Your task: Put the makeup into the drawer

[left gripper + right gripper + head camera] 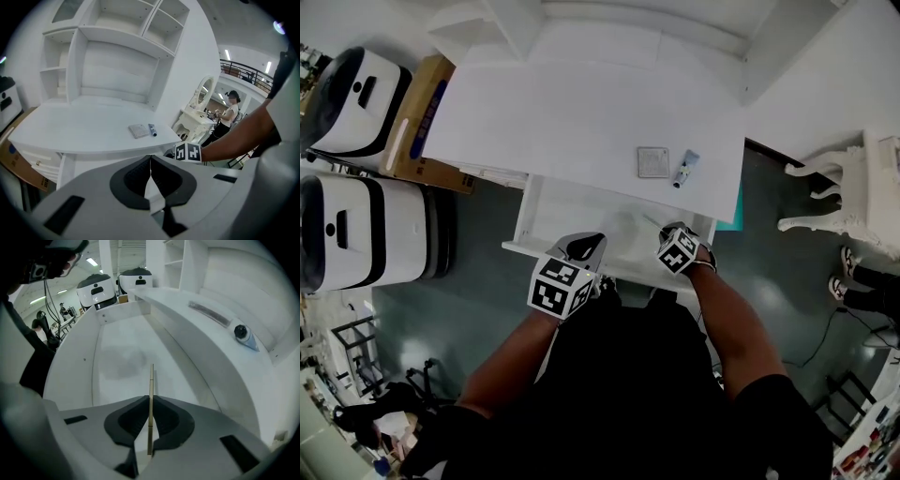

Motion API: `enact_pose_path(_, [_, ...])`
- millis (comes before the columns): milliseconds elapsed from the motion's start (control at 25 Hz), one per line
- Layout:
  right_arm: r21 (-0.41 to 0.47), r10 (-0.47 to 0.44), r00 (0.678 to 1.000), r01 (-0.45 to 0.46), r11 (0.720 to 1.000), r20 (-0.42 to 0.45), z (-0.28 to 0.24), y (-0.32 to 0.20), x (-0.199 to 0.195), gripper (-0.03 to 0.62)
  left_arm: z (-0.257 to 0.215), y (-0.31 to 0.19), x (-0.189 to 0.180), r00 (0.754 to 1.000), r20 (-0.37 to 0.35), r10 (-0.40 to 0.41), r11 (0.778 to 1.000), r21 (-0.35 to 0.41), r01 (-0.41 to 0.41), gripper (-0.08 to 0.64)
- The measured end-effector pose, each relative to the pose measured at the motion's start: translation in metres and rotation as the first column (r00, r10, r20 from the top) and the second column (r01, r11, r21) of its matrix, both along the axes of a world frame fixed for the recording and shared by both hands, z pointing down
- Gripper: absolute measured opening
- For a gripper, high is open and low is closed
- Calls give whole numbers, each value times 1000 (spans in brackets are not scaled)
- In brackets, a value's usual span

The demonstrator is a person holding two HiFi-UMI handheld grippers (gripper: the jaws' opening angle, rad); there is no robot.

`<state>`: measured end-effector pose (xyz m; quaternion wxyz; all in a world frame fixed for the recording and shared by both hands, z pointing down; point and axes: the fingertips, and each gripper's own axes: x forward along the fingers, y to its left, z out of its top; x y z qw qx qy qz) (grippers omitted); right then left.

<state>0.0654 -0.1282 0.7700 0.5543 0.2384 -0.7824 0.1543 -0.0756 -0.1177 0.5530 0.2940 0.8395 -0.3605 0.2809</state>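
A white dressing table (581, 112) has its drawer (572, 220) pulled out toward me. Inside the drawer opening my right gripper (668, 231) points steeply down, shut on a thin pale makeup pencil (151, 394) that sticks out past the jaws over the drawer floor (117, 357). On the tabletop lie a square compact (653, 161) and a small tube (686, 169); they also show as the compact (138, 131) and tube (152, 130). At the drawer's front edge my left gripper (589, 246) is shut with nothing in it (150, 163).
Two white machines (356, 103) (366, 230) and a cardboard box (417, 122) stand left of the table. A white stool (844, 187) stands at the right. The table's hutch shelves (117, 61) rise behind the top. A person (227, 115) stands far off.
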Motion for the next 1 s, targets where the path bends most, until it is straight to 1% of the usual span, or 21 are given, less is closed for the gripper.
enact_pose_path(280, [-34,10,1000,-10,999,-9,29,-6,-2,43,2,1,-16,998,51,-35,999,1,35,11])
enact_pose_path(560, [-46,14,1000,-15,999,-20,40,-7,-1,43,5,2,-21,997,40,-72,997,-20,73,11])
enact_pose_path(840, [-39,16,1000,-17,999,-18,40,-8,-1,46,8,7,-20,997,36,-66,997,-32,67,11])
enact_pose_path(1000, [-46,41,999,-42,998,-8,32,-6,2,67,5,4,-17,998,23,-56,998,-25,56,11])
